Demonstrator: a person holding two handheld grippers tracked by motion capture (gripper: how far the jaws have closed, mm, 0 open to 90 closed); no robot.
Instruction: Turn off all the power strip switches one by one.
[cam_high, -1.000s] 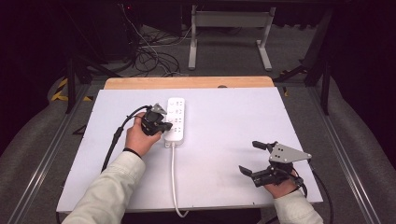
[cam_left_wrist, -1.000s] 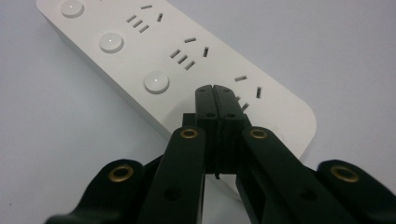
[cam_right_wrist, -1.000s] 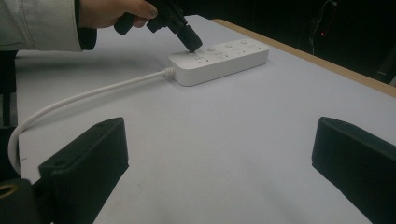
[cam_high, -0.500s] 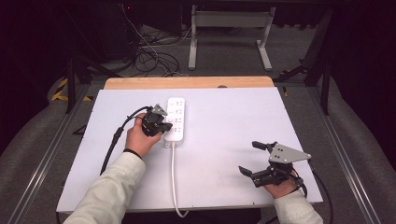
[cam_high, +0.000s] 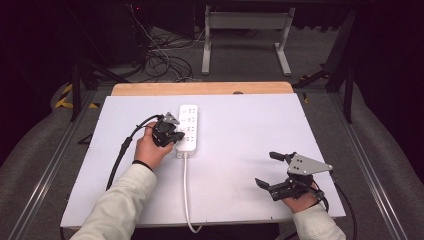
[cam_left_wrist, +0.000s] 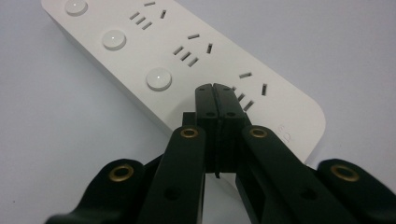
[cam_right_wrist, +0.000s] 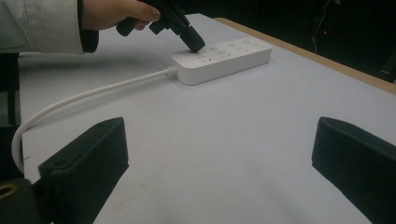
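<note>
Near the middle of the white table top (cam_high: 240, 125), a little toward ten o'clock, lies the white power strip (cam_high: 188, 127), its long axis running from twelve to six and its white cord (cam_high: 186, 190) trailing off toward the six o'clock edge. From seven o'clock the left forearm, in a pale sleeve (cam_high: 117, 205), reaches in at a slant; the hand wraps the body of the left gripper (cam_left_wrist: 215, 88) and tips it downward at the strip's near end. Its jaws are pressed flat together with nothing between them, their joined tip on or just above the last socket, beside the nearest round button (cam_left_wrist: 159, 78); contact cannot be told. At five o'clock the right gripper (cam_high: 275, 170) rests low by the table's near edge, wrist level, pointing toward ten o'clock, well apart from the strip. Its jaws stand wide and empty.
</note>
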